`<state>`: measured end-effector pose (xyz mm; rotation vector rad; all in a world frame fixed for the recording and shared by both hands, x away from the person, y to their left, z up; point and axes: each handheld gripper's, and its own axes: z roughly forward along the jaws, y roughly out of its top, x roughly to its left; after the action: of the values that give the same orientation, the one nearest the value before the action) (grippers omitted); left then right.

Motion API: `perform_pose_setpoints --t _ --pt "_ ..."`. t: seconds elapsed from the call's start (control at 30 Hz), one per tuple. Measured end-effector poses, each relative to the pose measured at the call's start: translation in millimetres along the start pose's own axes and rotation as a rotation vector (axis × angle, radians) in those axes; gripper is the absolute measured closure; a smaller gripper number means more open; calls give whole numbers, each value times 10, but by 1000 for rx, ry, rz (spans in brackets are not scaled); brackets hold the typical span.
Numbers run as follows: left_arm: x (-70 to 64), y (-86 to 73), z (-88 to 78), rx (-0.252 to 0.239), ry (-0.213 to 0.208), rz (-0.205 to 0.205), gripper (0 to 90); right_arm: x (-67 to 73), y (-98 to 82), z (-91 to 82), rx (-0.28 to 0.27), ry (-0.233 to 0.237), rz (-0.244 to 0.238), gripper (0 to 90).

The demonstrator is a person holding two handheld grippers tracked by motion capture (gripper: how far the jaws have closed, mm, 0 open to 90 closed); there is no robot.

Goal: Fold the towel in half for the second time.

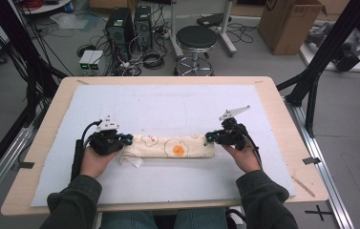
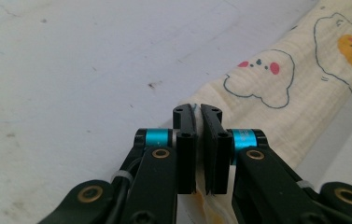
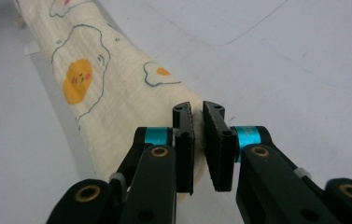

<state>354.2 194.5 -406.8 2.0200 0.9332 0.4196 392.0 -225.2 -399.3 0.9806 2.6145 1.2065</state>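
From the high view, we are holding the left gripper [image 1: 126,139] and the right gripper [image 1: 208,138] at the two ends of a folded cloth [image 1: 173,146], which is lying across the white mat [image 1: 168,102] on the desk [image 1: 58,102].

In the left gripper view, our fingers [image 2: 184,126] are pinching a cloth edge, nearly closed.

In the right gripper view, our fingers [image 3: 216,126] are clamping the other end, a thin fold between them.

text: none legible | cloth [image 1: 173,146]: fried-egg drawings, no lettering | cardboard box [image 1: 287,24]: mark unreadable
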Motion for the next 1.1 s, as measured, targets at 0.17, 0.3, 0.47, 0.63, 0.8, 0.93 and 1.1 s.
perform_pose_setpoints --t 0.17,0.3,0.47,0.63,0.8,0.93,1.1 --pt "134 90 119 -7 14 -42 846 -139 73 61 -4 -31 23 831" --pt "187 134 242 13 33 -31 847 -246 151 83 -17 -43 42 830" --pt "237 144 366 14 43 -76 847 -349 189 124 -23 -74 57 830" --pt "261 137 438 4 54 -91 846 -427 180 198 -22 -104 67 828" --pt "284 110 493 23 64 -79 802 -461 168 282 -15 -118 90 767" --pt "309 110 451 10 62 -85 706 -489 156 277 -27 -125 100 701" --pt "317 125 378 -12 56 -87 670 -473 157 188 -68 -101 103 653"
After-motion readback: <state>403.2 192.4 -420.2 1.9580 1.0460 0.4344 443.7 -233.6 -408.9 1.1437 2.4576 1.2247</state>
